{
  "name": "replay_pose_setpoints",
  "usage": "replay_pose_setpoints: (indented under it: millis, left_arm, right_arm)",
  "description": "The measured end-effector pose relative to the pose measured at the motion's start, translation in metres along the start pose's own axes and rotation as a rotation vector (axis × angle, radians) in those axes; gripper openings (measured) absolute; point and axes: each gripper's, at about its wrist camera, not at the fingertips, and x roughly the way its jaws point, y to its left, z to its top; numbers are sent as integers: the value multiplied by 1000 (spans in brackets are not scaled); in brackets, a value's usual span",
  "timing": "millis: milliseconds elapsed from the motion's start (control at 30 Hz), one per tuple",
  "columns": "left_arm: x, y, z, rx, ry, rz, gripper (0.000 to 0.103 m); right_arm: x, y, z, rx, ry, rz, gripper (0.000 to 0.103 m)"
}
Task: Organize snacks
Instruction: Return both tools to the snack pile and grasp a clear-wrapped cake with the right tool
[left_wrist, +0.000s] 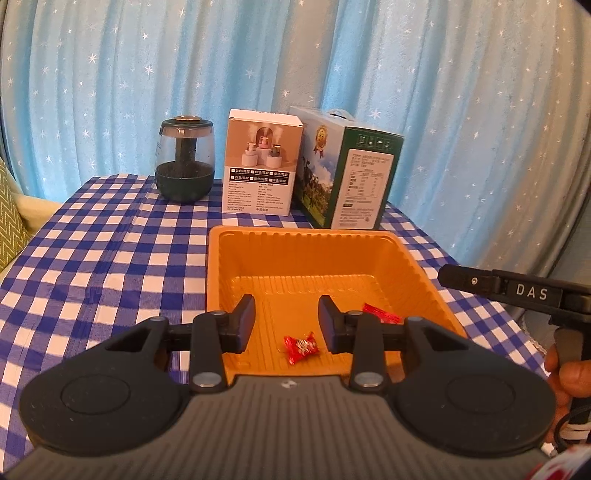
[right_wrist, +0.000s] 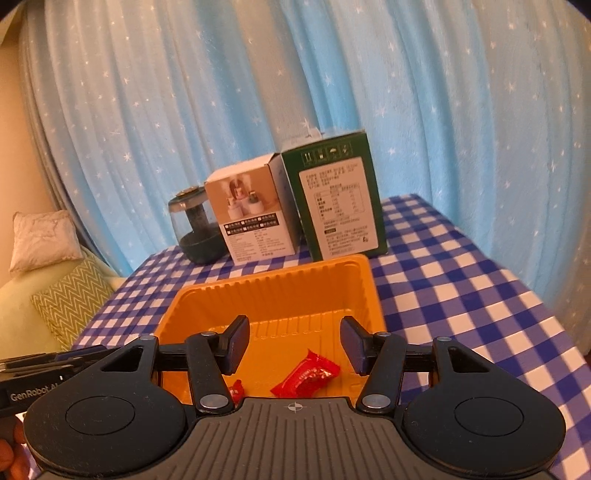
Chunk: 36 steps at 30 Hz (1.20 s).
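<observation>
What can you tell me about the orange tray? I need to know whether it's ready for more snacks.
The orange tray is a shallow, squarish container of thin, glossy moulded plastic, with ribbed walls and rounded corners. It sits upright and flat on the blue checked tablecloth, just in front of two boxes. Two red-wrapped candies lie on its floor near the front; the rest is bare. Neither claw touches it.

Orange tray (left_wrist: 424, 280), blue-checked tablecloth (left_wrist: 110, 258)

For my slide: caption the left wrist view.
Open left gripper above orange plastic tray holding two red-wrapped candies.
</observation>
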Motion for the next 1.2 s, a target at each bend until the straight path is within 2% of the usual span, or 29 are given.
replay_pose_setpoints:
  millis: [133, 333, 600, 767, 933, 1067, 1200]
  left_arm:
    - [-19, -2, -6, 14, -16, 9, 33]
    - [-51, -2, -21, -24, -21, 9, 34]
    - [-95, -13, -58, -5, -22, 12, 40]
    - [-114, -16, -95, -8, 16, 32, 43]
    - [-123, -13, -134, -21, 86, 60, 46]
    - [-122, -9, -155, -39, 133, 78, 49]
    - [-117, -5, -157, -41, 141, 98, 54]
  right_arm:
    - [-24, -1, -8, 0, -9, -3, 55]
    - [-62, -1, -23, 9, -17, -15, 55]
    - [-106, 5, -70, -39, 21, -43, 56]
    - [-126, 6, -112, -41, 93, -51, 56]
    - [-134, 12, -148, -43, 177, -52, 56]
    - [-130, 19, -162, -65, 208, -51, 56]
    - [-125, 26, -164, -90, 210, -44, 55]
